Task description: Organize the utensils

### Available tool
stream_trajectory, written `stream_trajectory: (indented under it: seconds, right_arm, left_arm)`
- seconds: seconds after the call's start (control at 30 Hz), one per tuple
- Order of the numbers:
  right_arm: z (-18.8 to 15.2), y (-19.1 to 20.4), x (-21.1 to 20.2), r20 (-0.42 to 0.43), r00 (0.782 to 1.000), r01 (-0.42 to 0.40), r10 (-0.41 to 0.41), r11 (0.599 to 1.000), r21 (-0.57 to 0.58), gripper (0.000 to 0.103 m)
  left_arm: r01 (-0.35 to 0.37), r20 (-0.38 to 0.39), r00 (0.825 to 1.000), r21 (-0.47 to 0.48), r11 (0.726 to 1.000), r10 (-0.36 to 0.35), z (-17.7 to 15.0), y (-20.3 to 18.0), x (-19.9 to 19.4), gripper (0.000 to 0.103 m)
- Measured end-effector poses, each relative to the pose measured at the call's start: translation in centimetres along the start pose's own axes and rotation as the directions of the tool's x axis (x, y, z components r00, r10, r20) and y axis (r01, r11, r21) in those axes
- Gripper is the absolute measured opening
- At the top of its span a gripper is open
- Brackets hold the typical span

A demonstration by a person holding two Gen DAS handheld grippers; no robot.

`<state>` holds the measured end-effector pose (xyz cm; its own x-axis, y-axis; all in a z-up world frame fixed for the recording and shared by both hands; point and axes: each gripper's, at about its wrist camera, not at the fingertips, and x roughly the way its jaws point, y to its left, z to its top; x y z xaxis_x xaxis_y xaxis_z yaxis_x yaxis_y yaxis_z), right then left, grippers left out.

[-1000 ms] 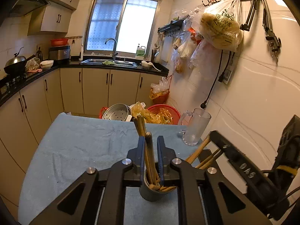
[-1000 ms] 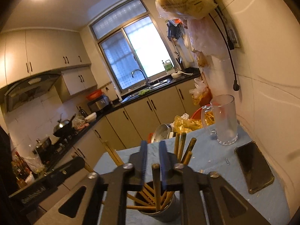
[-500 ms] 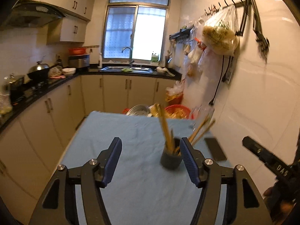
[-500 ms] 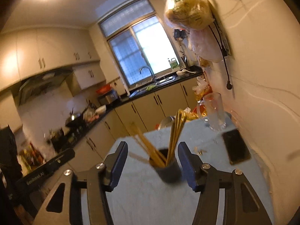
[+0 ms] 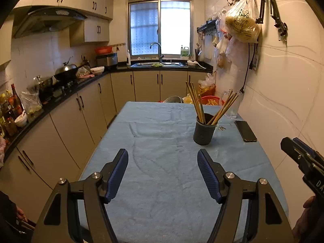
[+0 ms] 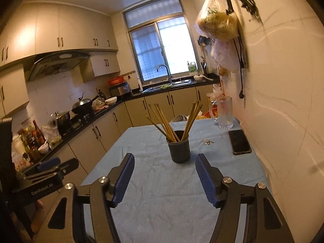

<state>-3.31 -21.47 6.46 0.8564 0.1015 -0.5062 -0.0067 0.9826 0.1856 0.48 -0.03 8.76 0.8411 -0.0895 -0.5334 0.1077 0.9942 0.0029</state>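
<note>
Chopsticks (image 5: 195, 103), wooden, splayed, round dark cup (image 5: 204, 129)

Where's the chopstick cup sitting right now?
In both wrist views the chopstick cup stands on the blue tablecloth, ahead of both open grippers, with the phone to its right.

Table cloth (image 5: 162, 182): matt, wrinkled fabric. Chopsticks (image 6: 168, 125): wood, in a matt dark cup (image 6: 179, 148). Phone (image 6: 239, 142): glossy.

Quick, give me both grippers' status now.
Left gripper: open, holding nothing.
Right gripper: open, holding nothing.
</note>
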Motion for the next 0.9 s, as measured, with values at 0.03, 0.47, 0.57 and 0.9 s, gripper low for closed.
stream_trajectory:
  seconds: [0.03,0.47,0.57,0.9]
  right_arm:
    - [-0.1,0.3,-0.3,0.000,1.000,0.001,-0.001,1.000,-0.007,0.067]
    - [-0.9,1.0,-2.8,0.022,1.000,0.012,-0.011,1.000,-0.014,0.070]
    - [-0.9,0.9,-2.6,0.013,1.000,0.015,-0.015,1.000,-0.007,0.070]
    - [-1.1,1.1,-1.9,-0.007,1.000,0.007,-0.007,1.000,-0.012,0.070]
  left_arm:
    - [-0.005,0.005,1.000,0.003,1.000,0.005,-0.1,0.0,-0.3,0.074]
    - [-0.023,0.031,0.999,0.025,0.999,0.022,-0.8,-0.6,-2.0,0.083]
    - [-0.022,0.029,0.999,0.031,0.999,0.021,-0.8,-0.7,-1.9,0.083]
    - [-0.054,0.015,0.998,0.027,0.998,0.054,-1.1,-0.4,-1.1,0.083]
